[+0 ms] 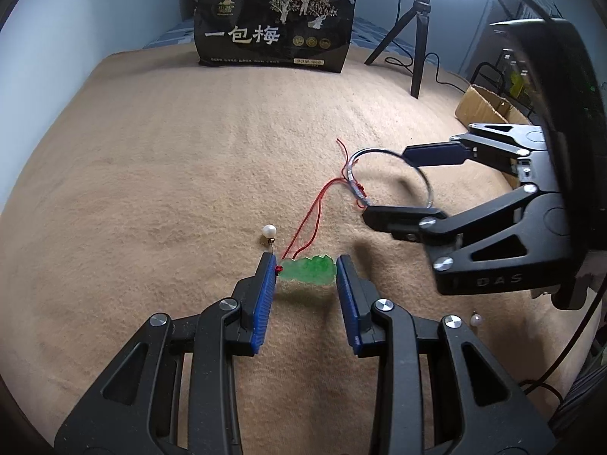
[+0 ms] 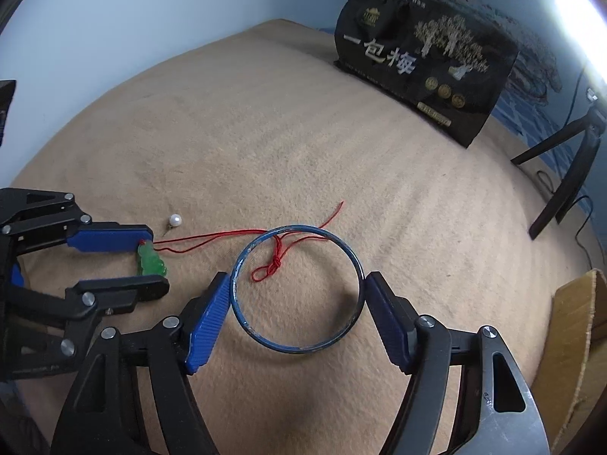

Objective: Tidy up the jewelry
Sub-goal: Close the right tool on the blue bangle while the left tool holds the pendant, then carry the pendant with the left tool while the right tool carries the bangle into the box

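A green jade pendant (image 1: 309, 270) on a red cord (image 1: 315, 212) sits between the fingers of my left gripper (image 1: 305, 271), which touch both its ends. It also shows in the right wrist view (image 2: 151, 261), with the left gripper (image 2: 151, 261) around it. A blue-rimmed bangle (image 2: 296, 290) is held between the fingers of my right gripper (image 2: 297, 284); the bangle (image 1: 390, 176) and right gripper (image 1: 383, 182) show in the left wrist view. The red cord's knot (image 2: 274, 263) lies inside the bangle. A white pearl earring (image 1: 269, 232) lies just beyond the pendant.
The beige blanket (image 1: 170, 174) covers the surface. A black snack bag (image 1: 275, 38) stands at the far edge. A tripod (image 1: 411, 38) stands at far right, with a cardboard box (image 1: 487, 104) beside it. A second pearl (image 1: 475, 319) lies at the right.
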